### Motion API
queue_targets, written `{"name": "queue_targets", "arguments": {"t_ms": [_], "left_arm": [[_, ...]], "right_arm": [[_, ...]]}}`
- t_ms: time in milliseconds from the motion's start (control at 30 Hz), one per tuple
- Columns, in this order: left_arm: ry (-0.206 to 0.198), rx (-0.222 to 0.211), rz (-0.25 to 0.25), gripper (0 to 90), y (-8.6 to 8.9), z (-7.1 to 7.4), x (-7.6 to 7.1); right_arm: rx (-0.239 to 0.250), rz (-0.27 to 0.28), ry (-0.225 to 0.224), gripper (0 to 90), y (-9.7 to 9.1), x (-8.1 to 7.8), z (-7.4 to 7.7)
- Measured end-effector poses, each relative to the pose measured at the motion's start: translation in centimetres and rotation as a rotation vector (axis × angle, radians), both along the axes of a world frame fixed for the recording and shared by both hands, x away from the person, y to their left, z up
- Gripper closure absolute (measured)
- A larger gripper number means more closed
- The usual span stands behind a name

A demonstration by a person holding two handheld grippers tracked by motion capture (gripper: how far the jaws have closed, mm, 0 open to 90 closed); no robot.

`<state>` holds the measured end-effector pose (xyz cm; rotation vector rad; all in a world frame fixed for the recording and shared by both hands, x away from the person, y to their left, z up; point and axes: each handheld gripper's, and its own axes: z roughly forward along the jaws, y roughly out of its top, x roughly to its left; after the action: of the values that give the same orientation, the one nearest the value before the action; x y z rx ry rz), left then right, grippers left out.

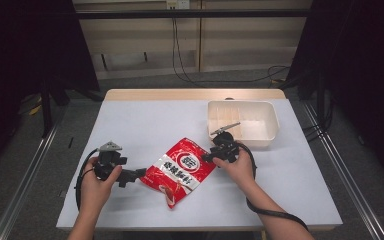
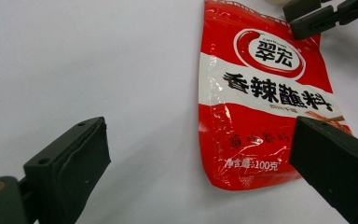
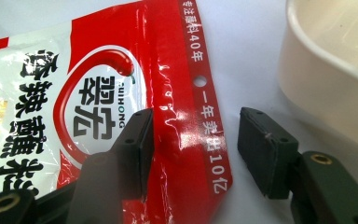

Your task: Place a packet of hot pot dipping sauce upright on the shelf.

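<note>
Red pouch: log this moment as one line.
red pouch flat on table | left hand-held gripper open at bottom edge | right hand-held gripper open, straddling top edge | tub beyond

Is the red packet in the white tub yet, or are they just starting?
Just starting, it seems. The red packet lies flat on the table, outside the white tub. Both grippers are open: the left gripper at its bottom edge, the right gripper straddling its top edge. Gripping and lifting appear to remain.
</note>
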<state>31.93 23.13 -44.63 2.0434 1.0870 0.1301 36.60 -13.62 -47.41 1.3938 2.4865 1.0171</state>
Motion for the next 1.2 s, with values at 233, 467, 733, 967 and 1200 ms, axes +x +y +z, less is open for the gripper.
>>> {"name": "queue_targets", "arguments": {"t_ms": [233,467,733,967,1200], "left_arm": [[-0.003,0.012,0.001,4.8,0.3,0.0,0.1],[0.003,0.006,0.007,4.7,0.5,-0.1,0.1],[0.004,0.01,0.008,4.8,0.6,-0.1,0.1],[-0.006,0.015,0.019,4.8,0.5,0.0,0.1],[-0.002,0.011,0.021,4.8,0.4,-0.1,0.1]], "right_arm": [[0.03,-0.023,0.033,52.1,-0.2,0.2,0.1],[0.062,-0.027,0.071,50.2,-0.2,0.2,0.2],[0.08,-0.014,0.096,49.7,-0.4,0.0,0.3],[0.101,-0.004,0.106,49.0,-0.8,-0.1,0.9],[0.107,0.001,0.108,49.3,-0.9,-0.2,1.5]]}}
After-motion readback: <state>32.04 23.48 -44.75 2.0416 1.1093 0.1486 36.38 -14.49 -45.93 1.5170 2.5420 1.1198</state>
